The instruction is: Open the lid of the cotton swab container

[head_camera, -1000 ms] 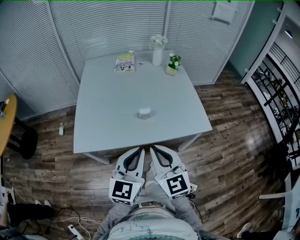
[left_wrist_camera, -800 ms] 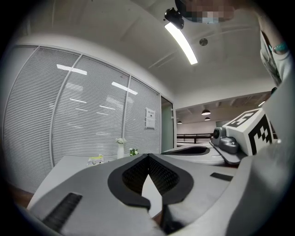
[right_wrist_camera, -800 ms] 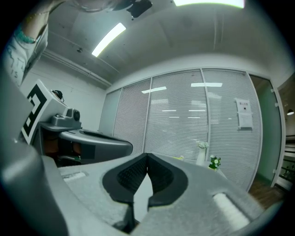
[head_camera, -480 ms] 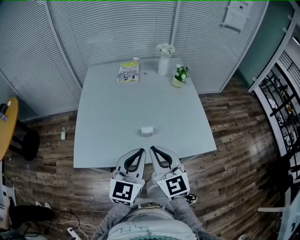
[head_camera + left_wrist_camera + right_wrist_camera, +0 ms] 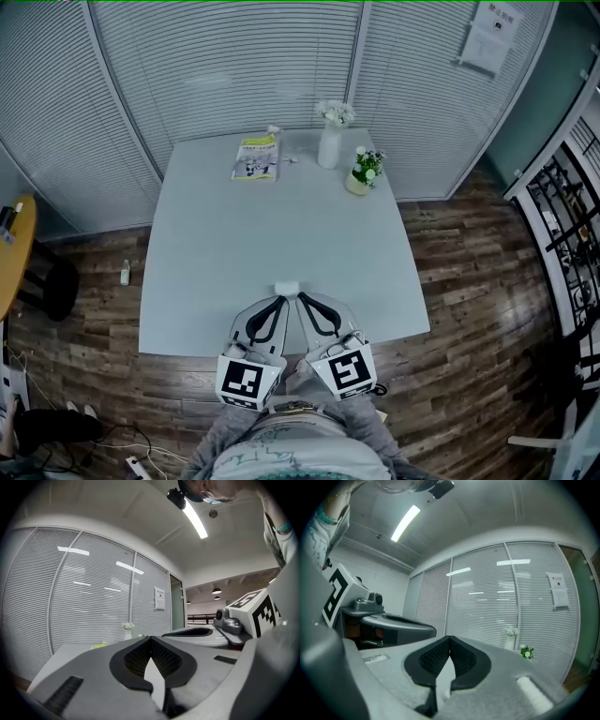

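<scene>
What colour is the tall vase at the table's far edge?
The vase is white; head view shows it best.

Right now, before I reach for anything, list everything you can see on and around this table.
table: one, pale grey, centre
cotton swab container: one, white, near the table's front edge, just beyond the gripper tips, lid on
booklet: one, yellow-green, far edge of the table
vase: one, white with white flowers, far edge
potted plant: one, green with white blooms, beside the vase
small bottle: one, pale, on the wooden floor left of the table
notice: one, white, on the blinds, upper right
round table: one, yellow-brown, left edge, partly seen
left gripper: one, grey-white, shut, empty
right gripper: one, grey-white, shut, empty
</scene>
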A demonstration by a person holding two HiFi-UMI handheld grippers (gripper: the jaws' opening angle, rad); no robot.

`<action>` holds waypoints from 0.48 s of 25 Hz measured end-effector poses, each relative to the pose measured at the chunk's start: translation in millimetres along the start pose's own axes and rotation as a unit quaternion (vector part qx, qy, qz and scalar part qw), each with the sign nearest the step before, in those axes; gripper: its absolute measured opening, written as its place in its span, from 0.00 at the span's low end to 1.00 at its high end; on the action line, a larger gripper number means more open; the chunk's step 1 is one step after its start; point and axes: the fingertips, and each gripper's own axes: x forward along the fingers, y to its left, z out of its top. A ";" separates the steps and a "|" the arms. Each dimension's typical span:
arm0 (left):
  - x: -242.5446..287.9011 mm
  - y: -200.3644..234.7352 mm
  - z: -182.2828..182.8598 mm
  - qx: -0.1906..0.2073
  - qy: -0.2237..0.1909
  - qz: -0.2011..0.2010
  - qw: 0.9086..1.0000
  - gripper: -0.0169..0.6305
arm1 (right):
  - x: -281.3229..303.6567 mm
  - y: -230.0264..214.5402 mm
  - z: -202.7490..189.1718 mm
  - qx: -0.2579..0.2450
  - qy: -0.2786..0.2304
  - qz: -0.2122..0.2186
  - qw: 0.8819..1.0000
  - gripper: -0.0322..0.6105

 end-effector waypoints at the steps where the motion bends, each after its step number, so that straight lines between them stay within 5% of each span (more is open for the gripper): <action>1: 5.8 1.9 0.0 0.000 -0.001 0.002 1.000 0.02 | 4.7 -4.9 -1.3 -0.001 -0.001 0.004 1.000 0.05; 12: 31.0 27.4 -5.0 -0.001 -0.002 0.025 1.000 0.02 | 34.8 -24.4 -7.7 -0.008 0.005 0.025 1.000 0.05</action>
